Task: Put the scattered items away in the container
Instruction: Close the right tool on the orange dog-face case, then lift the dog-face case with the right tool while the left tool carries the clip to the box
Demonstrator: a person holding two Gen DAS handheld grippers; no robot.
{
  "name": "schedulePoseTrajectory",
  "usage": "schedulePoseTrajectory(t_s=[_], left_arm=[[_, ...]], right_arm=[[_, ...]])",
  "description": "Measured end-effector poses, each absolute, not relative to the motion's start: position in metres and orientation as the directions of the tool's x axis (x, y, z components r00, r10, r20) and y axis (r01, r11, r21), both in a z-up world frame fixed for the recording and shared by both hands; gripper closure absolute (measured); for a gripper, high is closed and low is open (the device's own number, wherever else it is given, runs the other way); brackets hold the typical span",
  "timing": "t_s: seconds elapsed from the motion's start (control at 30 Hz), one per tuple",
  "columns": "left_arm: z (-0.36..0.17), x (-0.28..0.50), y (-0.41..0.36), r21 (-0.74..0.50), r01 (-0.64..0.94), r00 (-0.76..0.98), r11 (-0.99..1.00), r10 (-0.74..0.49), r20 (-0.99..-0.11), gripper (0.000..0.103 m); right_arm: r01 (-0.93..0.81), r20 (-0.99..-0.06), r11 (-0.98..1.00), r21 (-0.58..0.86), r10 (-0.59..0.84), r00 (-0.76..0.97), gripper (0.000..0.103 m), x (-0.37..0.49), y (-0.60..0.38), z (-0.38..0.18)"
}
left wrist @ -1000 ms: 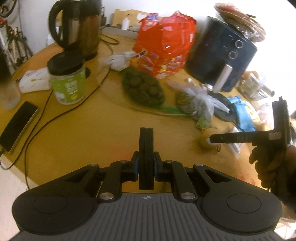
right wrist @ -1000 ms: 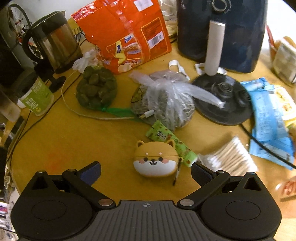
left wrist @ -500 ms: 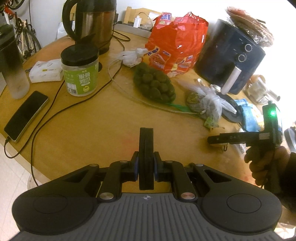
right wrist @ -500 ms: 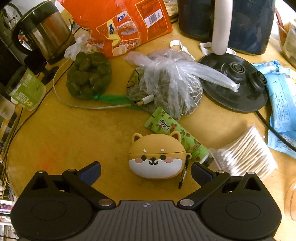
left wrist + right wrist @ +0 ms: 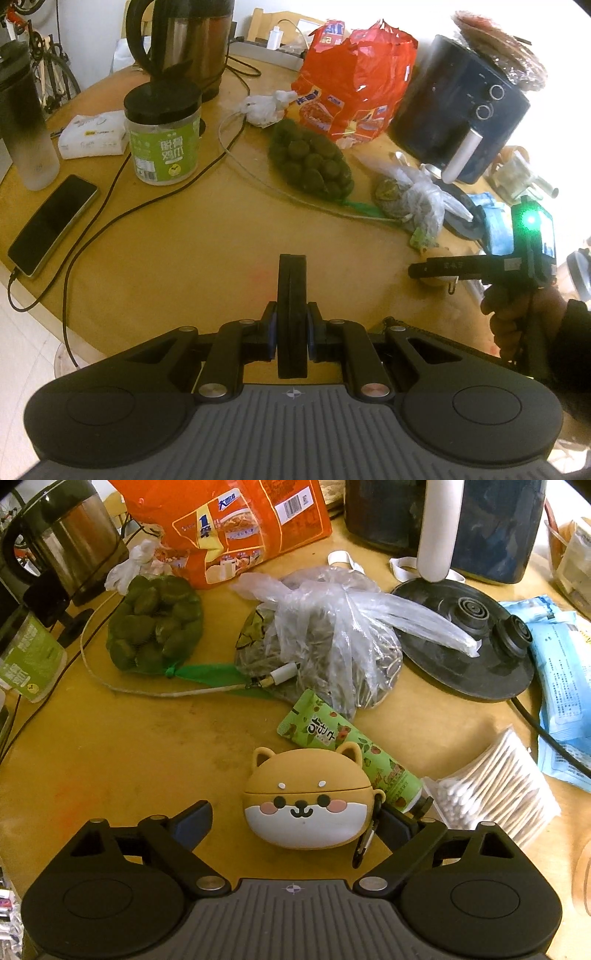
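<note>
A tan and white dog-faced case (image 5: 306, 805) with a small carabiner lies on the round wooden table (image 5: 122, 760). My right gripper (image 5: 295, 821) straddles it, pointing steeply down. Its jaws are closing with the case between them. The left pad (image 5: 195, 818) still stands off the case. A green tube (image 5: 347, 753) lies just behind the case. From the left wrist view, the right gripper (image 5: 436, 267) shows in a person's hand (image 5: 517, 317). My left gripper (image 5: 291, 266) is shut on nothing above bare table.
Beside the case lie cotton swabs (image 5: 491, 794), a plastic bag of seeds (image 5: 325, 646), netted green fruit (image 5: 155, 624) and blue packets (image 5: 561, 686). Behind stand an orange bag (image 5: 229, 524), air fryer (image 5: 480, 524) and kettle (image 5: 184, 40). A jar (image 5: 162, 140) and a phone (image 5: 51, 225) with cables are at the left.
My right gripper has come down over the dog-faced case, which now fills the gap, and its jaws have narrowed a little. The left gripper stays shut.
</note>
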State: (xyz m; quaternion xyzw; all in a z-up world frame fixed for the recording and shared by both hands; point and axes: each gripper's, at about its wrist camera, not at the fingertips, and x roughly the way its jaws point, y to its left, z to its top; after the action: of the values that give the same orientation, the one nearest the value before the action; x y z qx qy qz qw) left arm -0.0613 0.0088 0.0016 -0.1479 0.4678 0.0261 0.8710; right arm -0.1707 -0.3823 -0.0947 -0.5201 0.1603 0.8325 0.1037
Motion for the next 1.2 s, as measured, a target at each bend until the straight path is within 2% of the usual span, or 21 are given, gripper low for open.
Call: schedulePoseTrajectory(t_s=[0.1,0.13,0.57,1.2], left_arm=[[0.002,-0.061,0.009,-0.234,-0.176,0.561,0.956,-0.098,-0.822,0.088],[0.001,-0.061,0.009,-0.235,-0.174,0.561,0.956,-0.099,-0.822,0.088],[0.004,-0.055,0.009,-0.236,-0.148,0.564,0.960,-0.114,-0.818,0.088],[0.018,-0.041,-0.002,-0.240,-0.056,0.585,0.969,-0.163,-0.794,0.088]], right_arm=[[-0.356,-0.902,-0.926,0.122,0.047,-0.430,0.018,-0.172,-0.383,-0.095],[-0.364,-0.903,-0.925,0.107,0.063,-0.425,0.027,-0.172,-0.384,-0.096],[-0.351,-0.896,-0.929,0.119,0.052,-0.442,0.028,-0.163,-0.389,-0.090],[-0.220,-0.822,-0.973,0.067,0.071,-0.565,0.028,-0.136,-0.415,-0.030]])
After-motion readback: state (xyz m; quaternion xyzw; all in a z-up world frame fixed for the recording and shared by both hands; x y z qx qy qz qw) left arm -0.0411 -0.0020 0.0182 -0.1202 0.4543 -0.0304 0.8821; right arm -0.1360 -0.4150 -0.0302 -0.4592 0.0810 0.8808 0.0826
